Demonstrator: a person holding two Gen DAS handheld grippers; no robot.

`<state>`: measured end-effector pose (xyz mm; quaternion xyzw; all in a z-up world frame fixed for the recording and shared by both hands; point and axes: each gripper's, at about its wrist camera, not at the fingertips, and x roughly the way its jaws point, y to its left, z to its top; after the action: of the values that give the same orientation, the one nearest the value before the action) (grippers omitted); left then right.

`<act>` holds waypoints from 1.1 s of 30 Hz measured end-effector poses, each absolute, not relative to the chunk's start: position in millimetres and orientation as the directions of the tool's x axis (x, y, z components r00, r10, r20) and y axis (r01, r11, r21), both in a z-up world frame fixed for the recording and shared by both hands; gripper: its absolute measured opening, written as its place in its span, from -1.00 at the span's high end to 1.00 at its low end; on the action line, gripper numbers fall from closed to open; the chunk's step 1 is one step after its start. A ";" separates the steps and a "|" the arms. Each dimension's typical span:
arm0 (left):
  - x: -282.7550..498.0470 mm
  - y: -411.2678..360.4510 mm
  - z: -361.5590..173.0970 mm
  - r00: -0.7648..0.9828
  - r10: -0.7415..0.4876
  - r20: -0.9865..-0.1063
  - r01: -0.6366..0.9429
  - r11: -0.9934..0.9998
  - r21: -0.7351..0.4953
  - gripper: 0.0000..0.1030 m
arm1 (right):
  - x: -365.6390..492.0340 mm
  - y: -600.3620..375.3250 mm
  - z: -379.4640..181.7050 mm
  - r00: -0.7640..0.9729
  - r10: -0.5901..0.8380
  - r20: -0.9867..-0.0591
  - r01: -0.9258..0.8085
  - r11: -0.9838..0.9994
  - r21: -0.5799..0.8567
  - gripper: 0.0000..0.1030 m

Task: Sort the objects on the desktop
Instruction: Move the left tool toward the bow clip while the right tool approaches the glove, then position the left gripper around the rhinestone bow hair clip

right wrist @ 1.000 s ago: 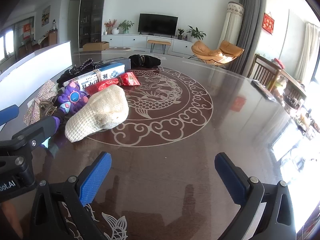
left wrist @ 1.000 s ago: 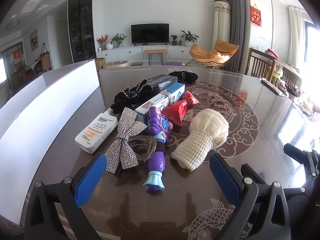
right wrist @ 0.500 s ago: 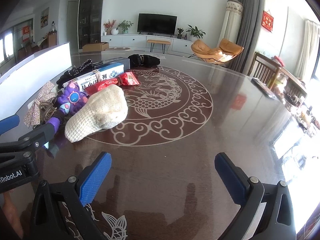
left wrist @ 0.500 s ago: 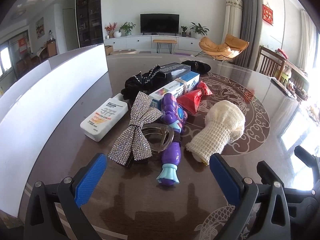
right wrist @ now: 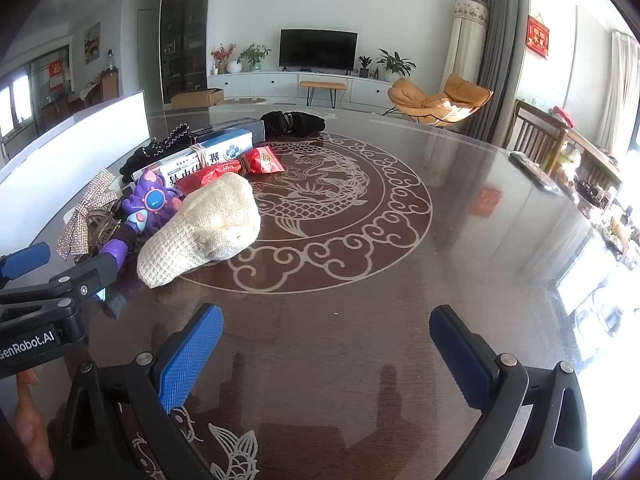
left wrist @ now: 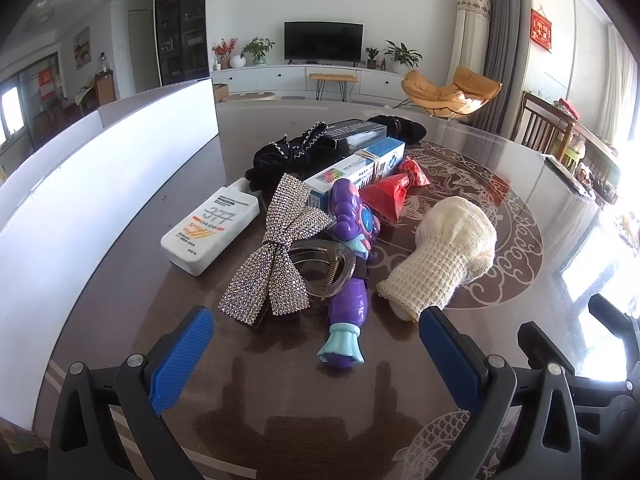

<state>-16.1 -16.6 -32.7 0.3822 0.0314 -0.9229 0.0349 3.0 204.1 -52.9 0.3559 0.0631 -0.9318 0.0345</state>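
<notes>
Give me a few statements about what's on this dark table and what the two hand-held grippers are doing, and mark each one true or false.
1. The left hand-held gripper is open and holds nothing. True.
2. The cream knitted mitt lies left of the purple plastic toy wand. False: it lies to the wand's right.
3. The rhinestone-covered silver bow rests partly over the clear plastic hair claw. True.
4. The white sunscreen bottle stands upright. False: it lies flat on the table.
5. The right hand-held gripper grips the mitt. False: it is open over bare tabletop.
</notes>
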 end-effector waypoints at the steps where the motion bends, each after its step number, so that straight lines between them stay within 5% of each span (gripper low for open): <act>1: -16.0 -18.1 -33.2 -0.702 -0.038 -0.711 0.091 -0.995 -0.037 -1.00 | 2.8 203.9 -52.9 -0.743 -0.020 -0.669 0.111 -0.989 -0.094 -1.00; 10: -25.6 -39.6 -53.6 -0.605 0.000 -0.796 0.149 -0.982 -0.113 -1.00 | -10.5 198.2 -61.8 -0.670 -0.053 -0.741 0.171 -0.982 -0.085 -1.00; 16: -40.2 -30.4 -58.5 -0.569 -0.067 -0.820 0.124 -0.992 -0.004 -1.00 | -24.6 180.7 -71.3 -0.601 -0.126 -0.790 0.300 -0.951 -0.077 -1.00; 33: -109.1 -56.5 -56.8 -0.580 -0.039 -0.813 0.071 -0.997 -0.003 -1.00 | -47.3 169.1 -78.1 -0.560 -0.165 -0.812 0.300 -0.954 -0.013 -1.00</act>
<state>-109.1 -56.5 -56.8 0.4570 0.0176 -0.8888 0.0309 -47.3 169.1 -78.1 0.4501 0.0751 -0.8799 0.1321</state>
